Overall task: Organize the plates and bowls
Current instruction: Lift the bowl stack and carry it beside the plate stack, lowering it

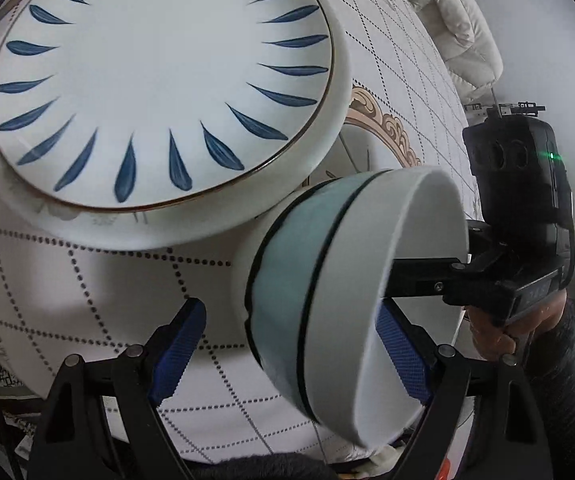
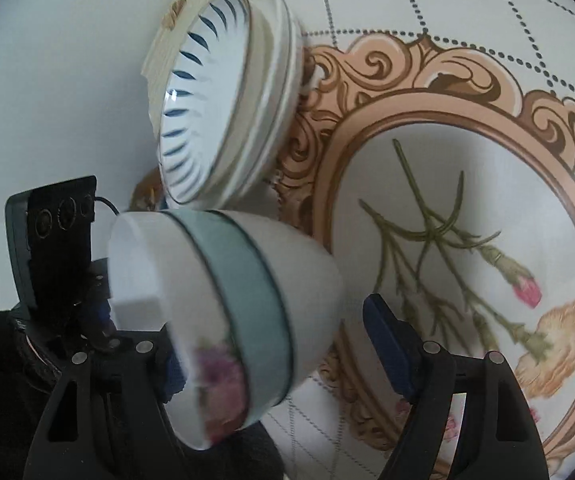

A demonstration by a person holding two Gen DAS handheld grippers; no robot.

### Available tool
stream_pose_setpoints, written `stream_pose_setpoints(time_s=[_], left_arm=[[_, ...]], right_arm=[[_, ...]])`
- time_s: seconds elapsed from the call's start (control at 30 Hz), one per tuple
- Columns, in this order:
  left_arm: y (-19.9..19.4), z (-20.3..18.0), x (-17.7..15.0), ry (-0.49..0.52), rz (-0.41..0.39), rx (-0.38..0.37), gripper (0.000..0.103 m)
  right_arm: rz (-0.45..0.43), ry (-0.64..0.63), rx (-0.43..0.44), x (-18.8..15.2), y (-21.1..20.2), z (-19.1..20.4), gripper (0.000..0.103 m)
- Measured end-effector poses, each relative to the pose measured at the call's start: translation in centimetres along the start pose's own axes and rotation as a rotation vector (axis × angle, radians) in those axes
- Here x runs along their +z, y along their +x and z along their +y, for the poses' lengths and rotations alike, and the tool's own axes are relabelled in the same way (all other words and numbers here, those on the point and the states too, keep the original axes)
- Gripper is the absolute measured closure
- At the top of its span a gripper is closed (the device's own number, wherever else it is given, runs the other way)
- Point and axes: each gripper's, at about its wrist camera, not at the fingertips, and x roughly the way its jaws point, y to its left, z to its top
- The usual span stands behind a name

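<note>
The white bowl (image 1: 327, 280) with its pale green band lay tipped on its side above the desk (image 1: 87, 280), its mouth turned toward three o'clock in the left wrist view. It was blurred in both views. The left tool (image 1: 289, 308) stood wide. One blue pad (image 1: 179, 356) was well clear of the bowl's base at nine o'clock, and the other showed at the bowl's mouth, so nothing was pinched. The right tool (image 2: 271, 332) was wide too. Its outer finger (image 2: 387, 344) was apart from the bowl's wall, and in the left wrist view its other finger reached into the mouth from three o'clock. I could not tell whether the rim rested on either inner finger.

The stack of plates (image 1: 159, 80), the top one painted with blue leaves, sat on the cloth at eleven o'clock from the bowl, close to it but not touching. A hand (image 1: 495, 332) in a dark sleeve gripped the right tool's handle.
</note>
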Motion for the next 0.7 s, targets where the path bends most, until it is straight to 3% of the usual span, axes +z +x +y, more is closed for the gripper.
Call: stream_pose_setpoints(time_s=[0.07, 0.1, 0.33, 0.53, 0.7], left_arm=[[0.4, 0.1, 0.2, 0.005, 0.0, -0.01, 0.03], [0.6, 0.1, 0.2, 0.007, 0.002, -0.032, 0.032], [0.3, 0.3, 0.0, 0.015, -0.027, -0.024, 0.031], [-0.3, -0.9, -0.2, 0.073, -0.063, 0.051, 0.031], [-0.4, -0.9, -0.3, 0.071, -0.063, 0.053, 0.031]], right_arm=[[0.014, 0.003, 0.018, 0.1, 0.3, -0.4, 0.028], [0.026, -0.002, 0.044, 0.2, 0.6, -0.4, 0.031], [0.029, 0.003, 0.073, 0.2, 0.7, -0.8, 0.034], [0.019, 0.017, 0.102, 0.3, 1.1, -0.1, 0.034], [0.0, 0.034, 0.106, -0.4, 0.5, 0.8, 0.034]])
